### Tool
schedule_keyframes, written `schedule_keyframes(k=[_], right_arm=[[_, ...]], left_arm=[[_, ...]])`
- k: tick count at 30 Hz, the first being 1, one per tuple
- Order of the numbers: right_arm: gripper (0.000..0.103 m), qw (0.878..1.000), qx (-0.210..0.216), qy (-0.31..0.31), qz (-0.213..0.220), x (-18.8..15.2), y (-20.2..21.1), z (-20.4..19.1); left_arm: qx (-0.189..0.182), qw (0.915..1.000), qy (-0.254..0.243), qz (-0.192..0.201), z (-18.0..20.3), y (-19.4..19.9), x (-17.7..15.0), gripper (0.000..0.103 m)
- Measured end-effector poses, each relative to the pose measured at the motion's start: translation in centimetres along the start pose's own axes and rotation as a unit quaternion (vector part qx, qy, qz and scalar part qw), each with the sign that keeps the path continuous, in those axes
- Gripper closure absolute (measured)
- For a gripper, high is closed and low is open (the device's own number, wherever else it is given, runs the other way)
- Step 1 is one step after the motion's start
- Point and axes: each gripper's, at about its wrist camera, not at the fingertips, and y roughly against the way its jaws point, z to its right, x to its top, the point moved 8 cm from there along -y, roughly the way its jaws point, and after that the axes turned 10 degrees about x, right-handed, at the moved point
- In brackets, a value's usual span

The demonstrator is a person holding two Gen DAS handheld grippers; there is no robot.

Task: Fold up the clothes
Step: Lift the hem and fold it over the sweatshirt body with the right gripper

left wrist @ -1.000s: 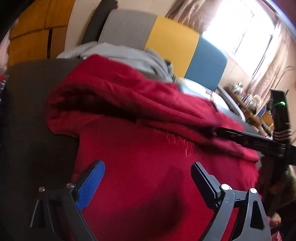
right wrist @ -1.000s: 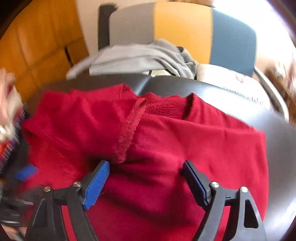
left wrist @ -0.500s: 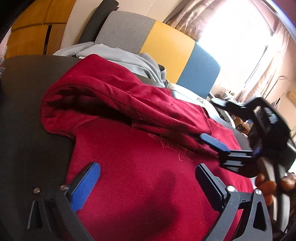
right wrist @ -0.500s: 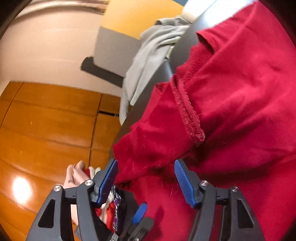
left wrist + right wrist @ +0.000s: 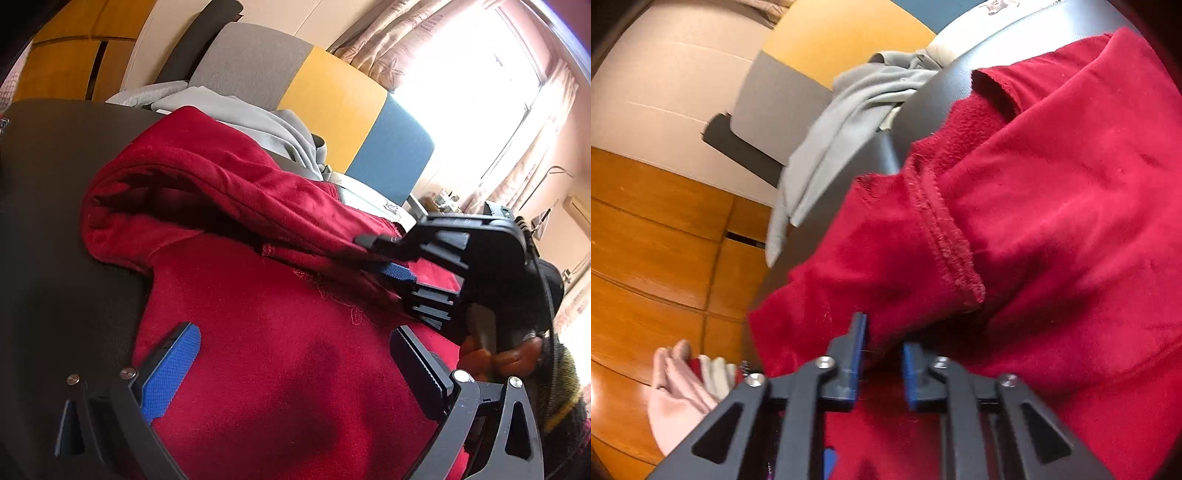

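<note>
Here, right tool (image 5: 882, 354) on fleecy red garment (image 5: 1052, 229)

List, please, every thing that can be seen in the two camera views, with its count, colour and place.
red garment: one, dark red, spread on the dark surface, one part folded over
dark surface: one, black, under the garment
grey garment: one, light grey, at the far edge of the surface
chair back: one, grey, yellow and blue panels, behind the surface
curtains: beige, at the bright window
wood panels: orange-brown, on the wall
left gripper: one, black with blue pads, open above the red garment
right gripper: one, black with blue pads, shut on a red fold
</note>
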Motion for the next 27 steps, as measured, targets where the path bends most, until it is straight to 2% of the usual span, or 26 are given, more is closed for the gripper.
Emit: schedule_keyframes(k=[2, 8, 12, 15, 19, 23, 27], right_arm=[[0.09, 1.0, -0.022, 0.011, -0.006, 0.2, 0.0, 0.2], [0.091, 0.996, 0.01, 0.084, 0.012, 2.1, 3.1, -4.1], [0.091, 0.99, 0.001, 0.139, 0.031, 3.6, 5.0, -6.3], [0.091, 0.985, -0.018, 0.165, 0.056, 4.9, 7.3, -6.6], [0.091, 0.98, -0.046, 0.18, 0.068, 5.6, 10.1, -4.6], [0.091, 0.987, -0.059, 0.139, 0.061, 4.9, 10.9, 0.0], [0.088, 0.994, -0.042, 0.086, 0.056, 3.8, 11.1, 4.1]], left_arm=[[-0.008, 0.9999, 0.015, 0.001, -0.2, 0.2, 0.7, 0.0], [-0.026, 0.9978, 0.061, 0.002, -1.1, 0.4, 3.0, 0.0], [-0.01, 0.9967, 0.08, 0.004, -2.1, -1.0, 4.8, 0.0], [0.004, 0.9975, 0.07, 0.008, -2.1, -1.8, 5.4, 0.0], [0.012, 0.9991, 0.04, 0.0, -1.6, -2.5, 4.6, 0.0], [0.016, 0.9995, 0.028, -0.003, -1.2, -2.9, 3.5, 0.0], [0.008, 0.9993, 0.034, -0.009, -1.2, -2.9, 3.7, 0.0]])
